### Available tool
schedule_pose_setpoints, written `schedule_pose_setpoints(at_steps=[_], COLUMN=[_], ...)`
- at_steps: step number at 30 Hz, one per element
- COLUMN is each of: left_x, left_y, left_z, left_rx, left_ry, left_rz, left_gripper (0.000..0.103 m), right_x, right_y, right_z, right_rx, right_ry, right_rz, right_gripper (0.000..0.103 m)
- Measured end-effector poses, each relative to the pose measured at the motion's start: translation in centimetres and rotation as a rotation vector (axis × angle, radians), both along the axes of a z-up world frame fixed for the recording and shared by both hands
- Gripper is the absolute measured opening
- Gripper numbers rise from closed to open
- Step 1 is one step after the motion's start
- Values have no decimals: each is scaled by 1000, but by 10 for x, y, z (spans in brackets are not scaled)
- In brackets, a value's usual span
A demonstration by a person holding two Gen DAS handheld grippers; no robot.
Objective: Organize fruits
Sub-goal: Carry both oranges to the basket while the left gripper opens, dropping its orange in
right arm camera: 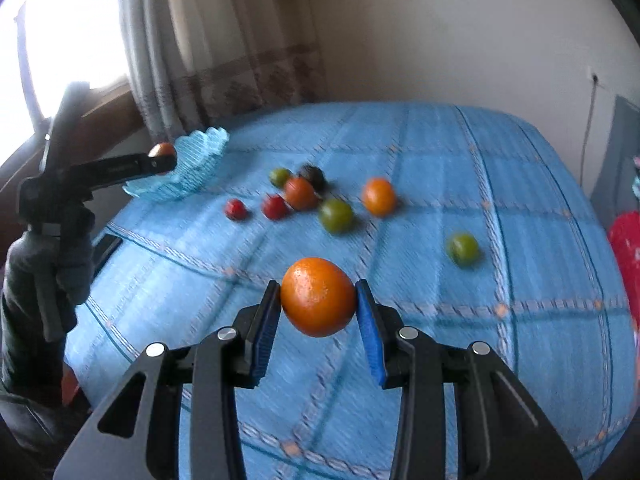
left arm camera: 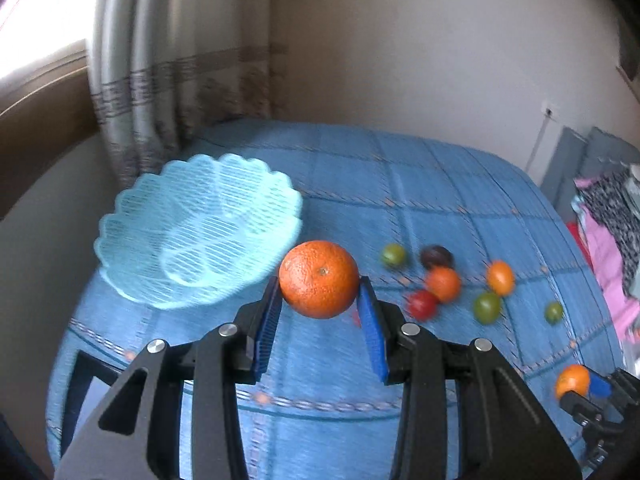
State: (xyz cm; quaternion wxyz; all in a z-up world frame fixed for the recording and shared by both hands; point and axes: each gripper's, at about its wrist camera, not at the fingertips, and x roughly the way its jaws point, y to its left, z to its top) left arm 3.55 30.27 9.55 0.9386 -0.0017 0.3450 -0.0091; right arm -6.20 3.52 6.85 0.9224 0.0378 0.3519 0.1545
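Aloft, dimpled orange pinched in left gripper just beside pale blue mesh basket, smooth orange clamped between right gripper pads above blue checked bedspread, loose green, red, orange fruits scattered beyond, curtain behind.

pitted glossy orange, slotted plastic basket, woven cloth bedspread, ribbed blue fingers

A bed under a blue checked cover fills the room. Behind it rises a plain pale wall. Left of the bed, grey patterned curtains hang beside a bright window, daylight pouring in.
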Motion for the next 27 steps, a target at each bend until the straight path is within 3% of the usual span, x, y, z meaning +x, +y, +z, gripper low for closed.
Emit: schedule_pose_setpoints(at_steps=[12, 21, 22, 23, 24, 27], left_x=[29, 49, 49, 48, 46, 39], left_y=[73, 106, 109, 111, 111, 112], left_z=[2, -17, -16, -14, -9, 1], left_rx=[-31, -124, -140, -138, -125, -103], left_ry=[-9, 85, 84, 73, 48, 7], left_rz=[130, 179, 184, 192, 200, 205], left_gripper=[40, 41, 47, 61, 66, 71], right_x=[45, 95, 99, 104, 110, 124], right_y=[80, 137, 142, 146, 152, 170], right_z=[35, 48, 48, 48, 48, 50], right_rx=[10, 31, 33, 36, 40, 36], right_ry=[-47, -29, -25, -18, -12, -14], right_rz=[133, 189, 193, 196, 201, 214], right_gripper=[38, 38, 38, 38, 38, 38])
